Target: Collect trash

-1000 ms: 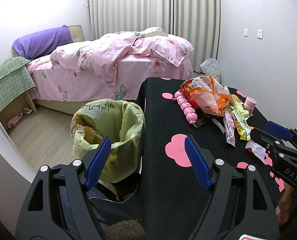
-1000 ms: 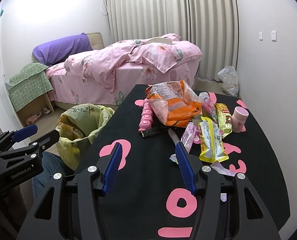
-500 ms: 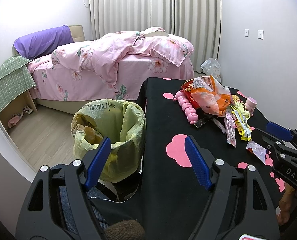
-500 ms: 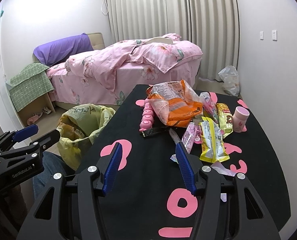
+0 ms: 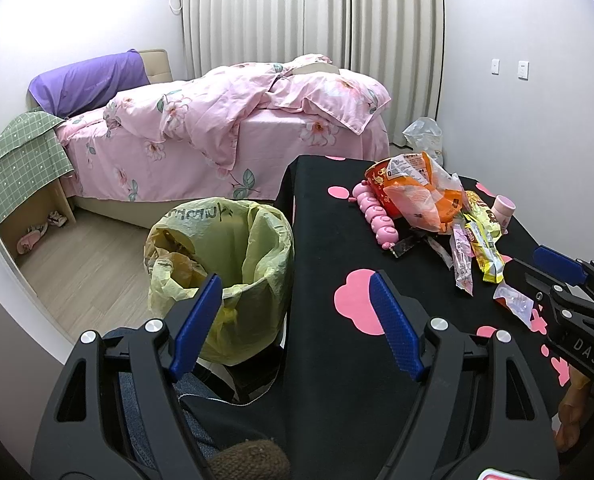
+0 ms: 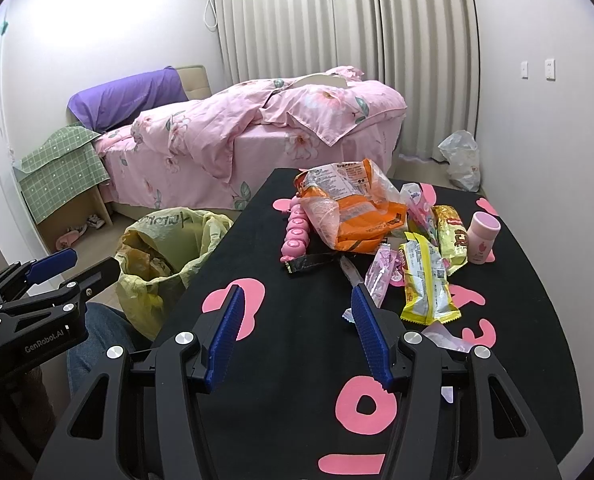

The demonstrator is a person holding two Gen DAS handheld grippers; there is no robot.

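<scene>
A heap of snack wrappers lies on the black table [image 6: 297,360]: an orange chip bag [image 6: 357,208], a yellow wrapper [image 6: 425,288], a pink wrapper [image 6: 381,276] and a dark wrapper [image 6: 309,262]. A bin lined with a yellow-green bag [image 5: 233,264] stands on the floor left of the table. My left gripper [image 5: 295,294] hovers open and empty over the table's left edge, beside the bin. My right gripper [image 6: 297,304] is open and empty above the table, short of the wrappers. Each gripper shows in the other's view: the right gripper [image 5: 565,276], the left gripper [image 6: 77,268].
A pink caterpillar toy [image 6: 295,236] and a small pink cup [image 6: 483,236] sit among the wrappers. A bed with pink bedding [image 5: 225,140] stands behind, a white plastic bag [image 6: 461,160] lies by the curtain. A person's jeans-clad leg [image 5: 145,400] is below the left gripper.
Hardly anything differs; both grippers stay open and nearly still, with only a slight drift of the views.
</scene>
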